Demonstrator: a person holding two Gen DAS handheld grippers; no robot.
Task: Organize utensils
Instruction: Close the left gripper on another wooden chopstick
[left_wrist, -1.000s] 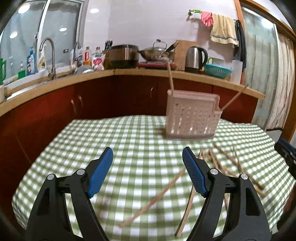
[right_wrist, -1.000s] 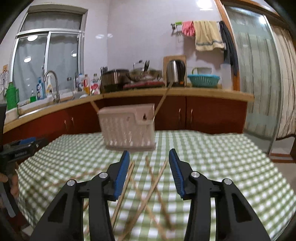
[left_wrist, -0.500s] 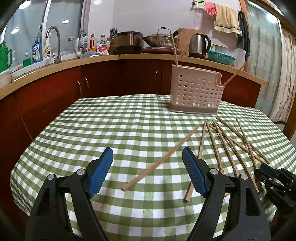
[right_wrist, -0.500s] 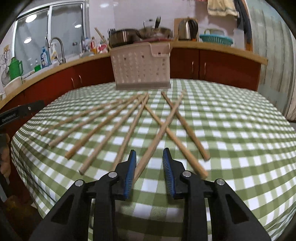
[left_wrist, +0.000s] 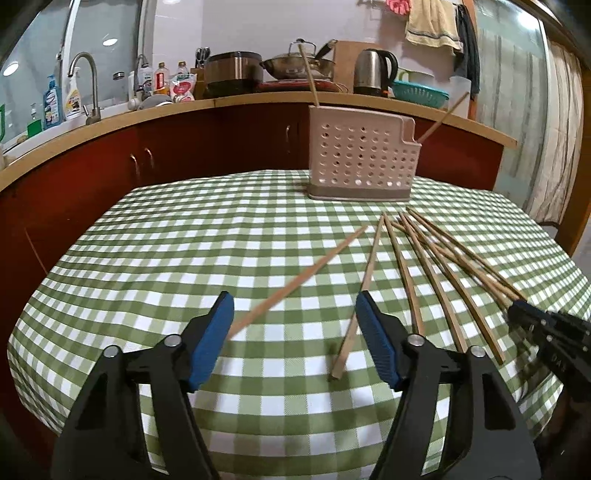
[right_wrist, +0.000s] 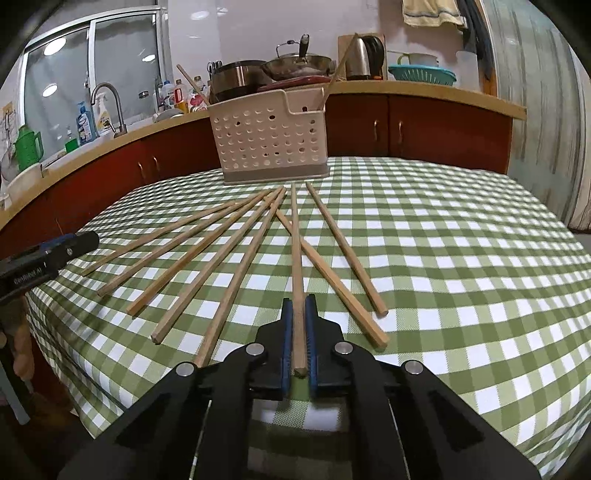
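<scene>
Several wooden chopsticks (right_wrist: 221, 251) lie fanned out on the green checked tablecloth (right_wrist: 443, 258). My right gripper (right_wrist: 297, 306) is shut on the near end of one chopstick (right_wrist: 295, 240), which points toward the perforated white utensil holder (right_wrist: 271, 144). The holder has two chopsticks standing in it. My left gripper (left_wrist: 295, 314) is open and empty, low over the near left of the table, with one chopstick (left_wrist: 306, 273) reaching between its fingers and another (left_wrist: 360, 291) by its right finger. The holder (left_wrist: 362, 162) and the right gripper (left_wrist: 524, 317) also show in the left wrist view.
A curved kitchen counter (left_wrist: 258, 101) with red cabinets runs behind the table, carrying a sink tap (left_wrist: 88, 85), bottles, pots and a kettle (left_wrist: 373, 74). The table edge falls away close in front of both grippers. A curtain (right_wrist: 535, 110) hangs at the right.
My right gripper has dropped to the table and closed on one chopstick. My left gripper has come lower and nearer to the leftmost chopsticks, still open.
</scene>
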